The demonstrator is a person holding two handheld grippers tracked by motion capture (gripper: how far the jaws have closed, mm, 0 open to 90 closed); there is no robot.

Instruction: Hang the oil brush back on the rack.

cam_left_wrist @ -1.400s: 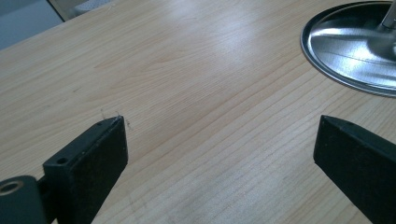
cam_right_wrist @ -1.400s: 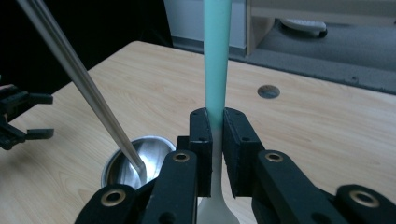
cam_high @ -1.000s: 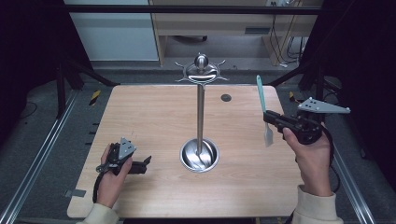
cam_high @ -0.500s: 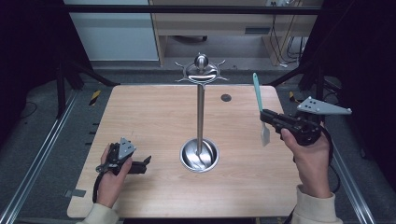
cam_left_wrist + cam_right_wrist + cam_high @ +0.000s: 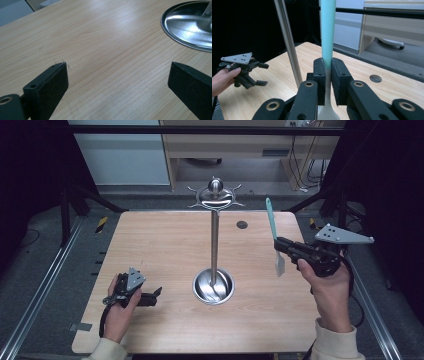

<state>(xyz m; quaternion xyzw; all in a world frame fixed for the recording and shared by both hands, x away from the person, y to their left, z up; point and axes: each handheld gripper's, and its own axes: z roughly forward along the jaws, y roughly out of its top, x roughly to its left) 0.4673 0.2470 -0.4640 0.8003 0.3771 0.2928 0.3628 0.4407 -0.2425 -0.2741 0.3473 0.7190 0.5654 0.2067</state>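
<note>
**Spatula held upright beside the hanging stand**

The wooden bench (image 5: 165, 250) carries one big fixture: a steel stand (image 5: 214, 245) with a round dished base, a tall thin pole and a ring of hooks at its top, near the far edge in the high view. A small dark round hole (image 5: 242, 225) sits in the bench top beyond the stand, to its right.

On the right side, the right tongs (image 5: 278, 246) are clamped on a spatula (image 5: 271, 222) with a teal handle and a pale blade. In the right gripper view the two pads press on the spatula's neck (image 5: 327, 67), handle rising straight up and blade hanging below the jaws (the grip looks firm and square). The spatula is off the bench, well to the right of the pole and apart from it.

On the left, the left tongs (image 5: 155, 295) rest low on the bench near the front edge, jaws spread wide with nothing between them; the left gripper view shows bare wood and the rim of the stand's base (image 5: 175, 37) just ahead.

The step in hand looks like carrying the spatula toward the hooks to hang it. The next move probably calls for raising the handle's end to hook height and bringing it across to the ring; whether the handle has a hanging hole I cannot tell.
</note>
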